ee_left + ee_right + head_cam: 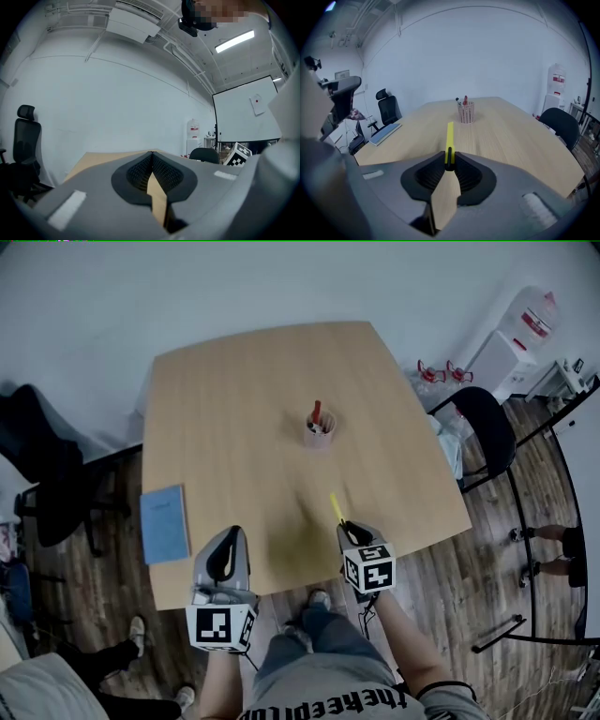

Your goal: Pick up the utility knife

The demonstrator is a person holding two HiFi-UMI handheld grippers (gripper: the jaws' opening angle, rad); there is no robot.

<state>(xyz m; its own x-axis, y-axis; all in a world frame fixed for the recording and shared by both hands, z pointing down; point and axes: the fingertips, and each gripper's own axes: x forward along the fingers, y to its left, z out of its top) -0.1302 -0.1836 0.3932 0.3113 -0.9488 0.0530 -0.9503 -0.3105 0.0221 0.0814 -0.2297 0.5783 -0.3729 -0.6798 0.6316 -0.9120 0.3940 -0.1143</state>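
Nearest the head camera, the left gripper (230, 532) is held level at the near edge of the table (234, 409). In its own view the jaws are pressed together with nothing between them (152, 157). Beside it, the right gripper (345, 526) tilts downward over the same edge, its jaws pinching the utility knife (449, 138) by the dark rear end. The yellow body (335, 506) projects forward past the fingertips and appears clear of the tabletop. The knife is judged light and stiff, with a narrow, smooth plastic casing. Held only at its end, it could pivot or slide between the pads, so a hold nearer the middle of the handle would be steadier. Whether the blade is extended cannot be made out, so the far tip should be treated as sharp. A blue notebook (165, 523) lies at the table's left edge, well apart from the knife. Further on, near the table's centre, stands a pink mesh pen cup (465, 112) toward which the knife points.
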